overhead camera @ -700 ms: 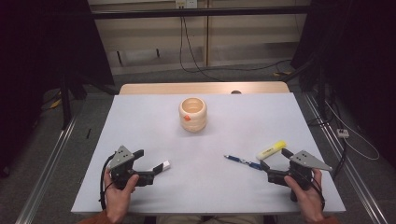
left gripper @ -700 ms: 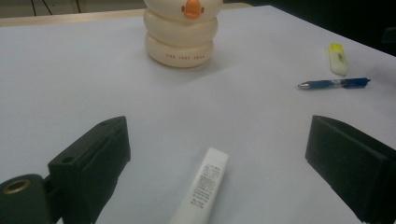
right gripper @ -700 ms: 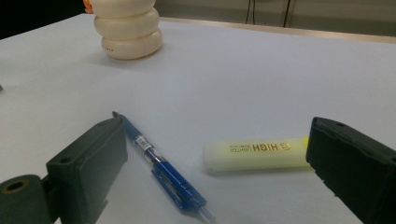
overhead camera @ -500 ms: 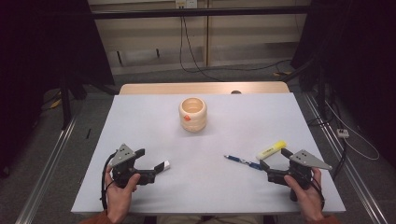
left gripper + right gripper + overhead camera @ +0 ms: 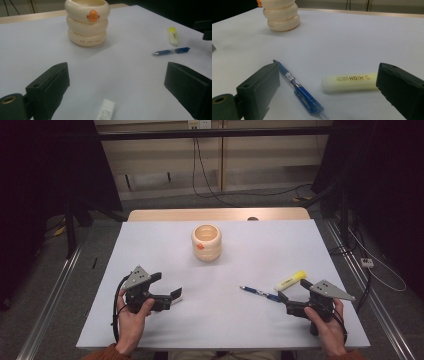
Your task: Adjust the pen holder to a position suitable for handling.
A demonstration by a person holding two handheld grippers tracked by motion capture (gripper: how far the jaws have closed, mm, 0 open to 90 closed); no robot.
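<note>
1. Left gripper: you are holding it at the lower left of the high view with jaws spread wide, grasping nothing. The white eraser is lying flat between the jaws at the bottom centre of the left gripper view, touching neither.
2. Right gripper: you are holding it at the lower right of the high view, jaws likewise released. The blue pen is lying between them, its tip beside the jaw at the left of the right gripper view; the yellow highlighter is lying just beside the pen, its end reaching the jaw at the right.
3. Cream ringed cup: standing upright at upper centre of the high view, well apart from both grippers, an orange tab on its side.
4. Surface: a white table, with a wooden strip along its far edge; grey floor, cables and dark curtains are surrounding it.
5. Writing: the highlighter is reading "HIGH LIGHTER"; the print on the cup and eraser is too small to read.
</note>
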